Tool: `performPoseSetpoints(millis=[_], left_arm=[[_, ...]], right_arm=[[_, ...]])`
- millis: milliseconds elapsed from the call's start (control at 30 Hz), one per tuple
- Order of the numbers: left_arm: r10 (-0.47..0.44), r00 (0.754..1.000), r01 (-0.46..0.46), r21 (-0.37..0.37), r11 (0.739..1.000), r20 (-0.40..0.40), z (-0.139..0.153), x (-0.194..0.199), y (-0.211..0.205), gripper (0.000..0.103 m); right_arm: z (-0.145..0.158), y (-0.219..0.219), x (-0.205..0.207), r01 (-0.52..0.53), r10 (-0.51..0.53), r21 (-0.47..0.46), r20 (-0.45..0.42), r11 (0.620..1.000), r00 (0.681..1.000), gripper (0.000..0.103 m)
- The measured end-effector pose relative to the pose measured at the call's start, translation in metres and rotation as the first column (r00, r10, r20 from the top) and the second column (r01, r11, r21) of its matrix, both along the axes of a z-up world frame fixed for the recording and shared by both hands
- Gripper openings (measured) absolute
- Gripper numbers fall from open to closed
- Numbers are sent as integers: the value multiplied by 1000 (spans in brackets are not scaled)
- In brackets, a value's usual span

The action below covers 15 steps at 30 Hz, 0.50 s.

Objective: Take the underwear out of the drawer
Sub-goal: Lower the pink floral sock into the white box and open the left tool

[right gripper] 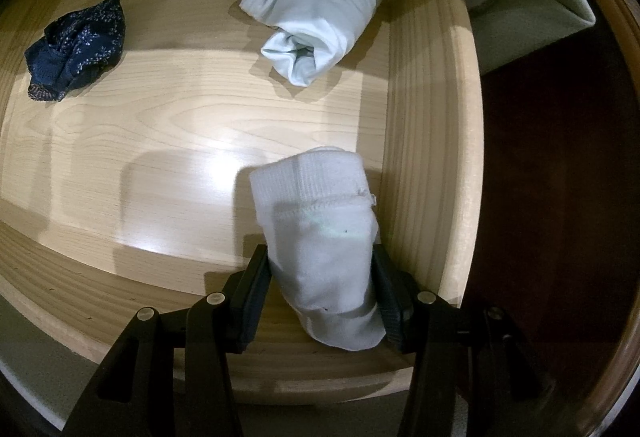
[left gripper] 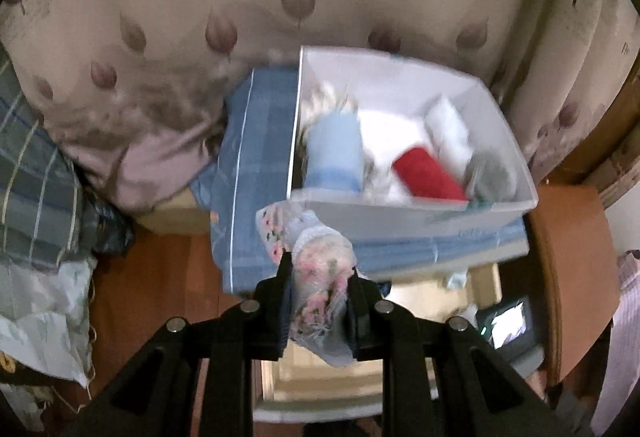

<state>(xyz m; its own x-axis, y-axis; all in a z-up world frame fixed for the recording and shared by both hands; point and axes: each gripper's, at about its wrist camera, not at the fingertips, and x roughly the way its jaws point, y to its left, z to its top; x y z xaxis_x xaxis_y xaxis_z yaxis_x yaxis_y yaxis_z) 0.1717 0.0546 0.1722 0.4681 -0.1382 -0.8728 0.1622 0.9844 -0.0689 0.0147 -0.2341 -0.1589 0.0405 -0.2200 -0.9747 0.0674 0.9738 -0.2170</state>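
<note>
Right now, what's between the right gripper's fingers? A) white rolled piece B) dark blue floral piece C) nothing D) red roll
A: the right gripper has its pads against the white rolled piece in the drawer; the dark blue piece lies apart at the far left.

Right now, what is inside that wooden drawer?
The wooden drawer holds a dark blue patterned piece, a pale rolled piece and a white roll pinched by the right gripper. The floor under each piece is hidden.
</note>
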Motion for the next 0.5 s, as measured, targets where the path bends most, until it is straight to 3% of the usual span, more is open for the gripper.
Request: performPoseSetpoints(millis=[167, 500], left_arm=[[-3, 999, 3, -5, 1000, 40, 21, 36, -10, 21], [-25, 999, 25, 3, 1000, 36, 3, 100, -42, 21]], right_arm=[[0, 0, 0, -2, 2, 0, 0, 1000, 1000, 47], [0, 0, 0, -2, 2, 1, 3, 1000, 1000, 47]])
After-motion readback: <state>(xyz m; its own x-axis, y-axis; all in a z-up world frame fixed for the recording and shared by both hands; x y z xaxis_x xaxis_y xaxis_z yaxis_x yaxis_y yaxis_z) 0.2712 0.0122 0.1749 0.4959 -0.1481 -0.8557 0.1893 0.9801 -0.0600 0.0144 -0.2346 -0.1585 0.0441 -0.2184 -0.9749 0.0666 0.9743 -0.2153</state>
